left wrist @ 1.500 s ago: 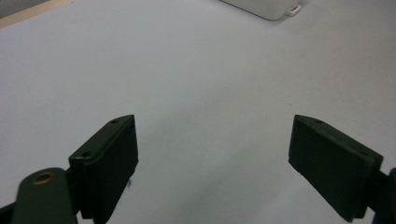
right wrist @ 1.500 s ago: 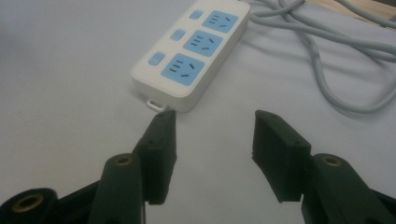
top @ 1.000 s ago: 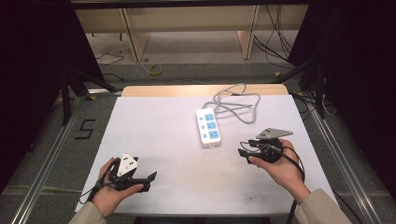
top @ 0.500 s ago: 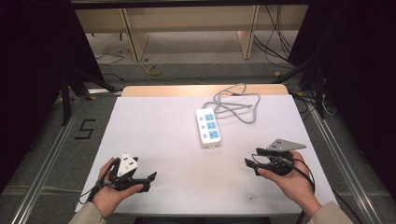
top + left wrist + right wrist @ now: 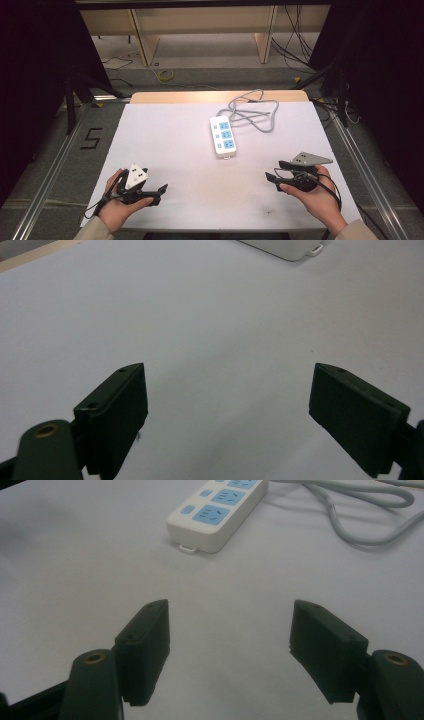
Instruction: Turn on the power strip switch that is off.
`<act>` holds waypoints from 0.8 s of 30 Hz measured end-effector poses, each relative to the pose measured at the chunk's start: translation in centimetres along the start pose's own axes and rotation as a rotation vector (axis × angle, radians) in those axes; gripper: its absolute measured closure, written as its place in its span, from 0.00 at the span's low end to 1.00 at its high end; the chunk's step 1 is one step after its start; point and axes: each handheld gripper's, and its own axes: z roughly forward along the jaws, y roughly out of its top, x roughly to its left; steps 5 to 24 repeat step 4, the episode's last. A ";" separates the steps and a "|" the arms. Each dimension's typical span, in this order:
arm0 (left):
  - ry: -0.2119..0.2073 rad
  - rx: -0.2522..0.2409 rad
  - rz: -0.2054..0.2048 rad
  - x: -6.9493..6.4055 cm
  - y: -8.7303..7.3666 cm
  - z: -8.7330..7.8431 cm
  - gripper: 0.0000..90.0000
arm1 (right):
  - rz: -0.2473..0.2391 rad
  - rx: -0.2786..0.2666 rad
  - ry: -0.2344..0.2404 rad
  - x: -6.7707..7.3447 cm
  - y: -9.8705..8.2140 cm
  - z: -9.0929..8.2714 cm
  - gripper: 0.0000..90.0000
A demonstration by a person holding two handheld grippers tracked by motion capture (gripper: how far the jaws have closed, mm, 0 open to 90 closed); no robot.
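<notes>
A white power strip [image 5: 223,135] with blue sockets lies near the middle of the white table top [image 5: 170,135], and its grey cable [image 5: 256,113] coils behind it. My right gripper [image 5: 274,170] rests near the front right, pointing left. Its jaws have just been opening and stand open with nothing between them. In the right gripper view the power strip [image 5: 220,510] lies ahead of the right gripper [image 5: 230,622], well clear of it. My left gripper [image 5: 161,190] sits at the front left, open and holding nothing. In the left gripper view the left gripper [image 5: 227,387] faces bare table, with a corner of the power strip [image 5: 287,246] far ahead.
The table's wooden far edge [image 5: 190,96] borders a floor with loose cables [image 5: 165,75] and shelf legs. Metal rails [image 5: 50,170] run along both sides. Bare white surface lies between the two grippers.
My right hand has drawn back toward the front right of the table, away from the power strip, and its jaws stand wider. The left hand has not moved.
</notes>
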 end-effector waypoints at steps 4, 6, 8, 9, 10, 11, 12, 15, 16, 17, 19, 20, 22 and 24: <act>0.002 0.002 0.000 0.0 0.0 0.1 0.17 | 0.000 0.001 0.000 -0.1 -0.1 0.0 0.35; 0.002 0.002 0.000 0.0 0.0 0.1 0.17 | 0.000 0.001 0.000 -0.1 -0.1 0.0 0.35; 0.002 0.002 0.000 0.0 0.0 0.1 0.17 | 0.000 0.001 0.000 -0.1 -0.1 0.0 0.35; 0.002 0.002 0.000 0.0 0.0 0.1 0.17 | 0.000 0.001 0.000 -0.1 -0.1 0.0 0.35; 0.002 0.002 0.000 0.0 0.0 0.1 0.17 | 0.000 0.001 0.000 -0.1 -0.1 0.0 0.35; 0.002 0.002 0.000 0.0 0.0 0.1 0.17 | 0.000 0.001 0.000 -0.1 -0.1 0.0 0.35; 0.002 0.002 0.000 0.0 0.0 0.1 0.17 | 0.000 0.001 0.000 -0.1 -0.1 0.0 0.35; 0.002 0.002 0.000 0.0 0.0 0.1 0.17 | 0.000 0.001 0.000 -0.1 -0.1 0.0 0.35; 0.002 0.002 0.000 0.0 0.0 0.1 0.17 | 0.000 0.001 0.000 -0.1 -0.1 0.0 0.35; 0.002 0.002 0.000 0.0 0.0 0.1 0.17 | 0.000 0.001 0.000 -0.1 -0.1 0.0 0.35; 0.002 0.002 0.000 0.0 0.0 0.1 0.17 | 0.000 0.001 0.000 -0.1 -0.1 0.0 0.35; 0.002 0.002 0.000 0.0 0.0 0.1 0.17 | 0.000 0.001 0.000 -0.1 -0.1 0.0 0.35; 0.002 0.002 0.000 0.0 0.0 0.1 0.17 | 0.000 0.001 0.000 -0.1 -0.1 0.0 0.35; 0.002 0.002 0.000 0.0 0.0 0.1 0.17 | 0.000 0.001 0.000 -0.1 -0.1 0.0 0.35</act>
